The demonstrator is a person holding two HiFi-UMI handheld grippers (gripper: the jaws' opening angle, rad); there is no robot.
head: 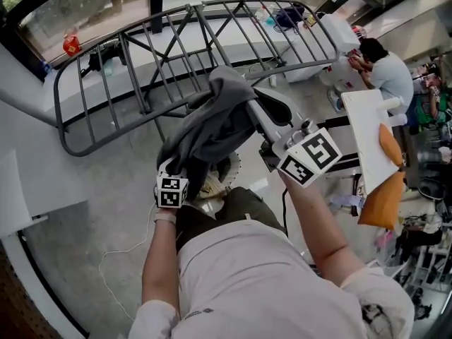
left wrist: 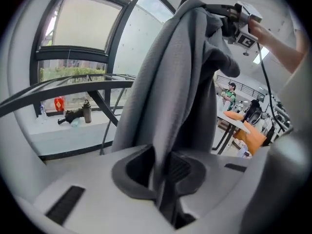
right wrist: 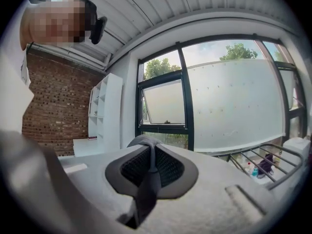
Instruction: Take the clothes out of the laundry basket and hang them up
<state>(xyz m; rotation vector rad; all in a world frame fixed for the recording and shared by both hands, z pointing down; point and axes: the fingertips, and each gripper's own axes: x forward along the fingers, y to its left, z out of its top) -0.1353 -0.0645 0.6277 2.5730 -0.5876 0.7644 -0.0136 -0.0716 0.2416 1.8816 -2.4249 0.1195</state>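
The dark grey cloth garment (head: 212, 126) is up in the air, strung between the 2 tongs in front of the person. Its top bunches at the right tongs (right wrist: 151, 162), and there they are, clamped together on a narrow fold of the grey cloth, the ribbed pads pressing it from both sides. The right arm is held high, out over the grey metal drying rack (head: 171, 49). From that grip the garment falls in long folds, down and to the left, onto the left tongs (left wrist: 163, 167). These stand apart: the cloth runs straight through the gap, lying against 1 pad with a dark space showing at the other, so no pinch here. In the left gripper view the garment fills the middle and the right tongs show at its very top.

Under the hanging cloth, on the pale floor, peeks a white round basket with a scalloped rim (head: 229, 168), mostly hidden; something pale lies in it. The rack sits beyond, tilted, its bars bare. Off to the right, a white desk (head: 367, 129) carrying an orange cloth (head: 385, 189), and a seated person (head: 388, 69) behind it.
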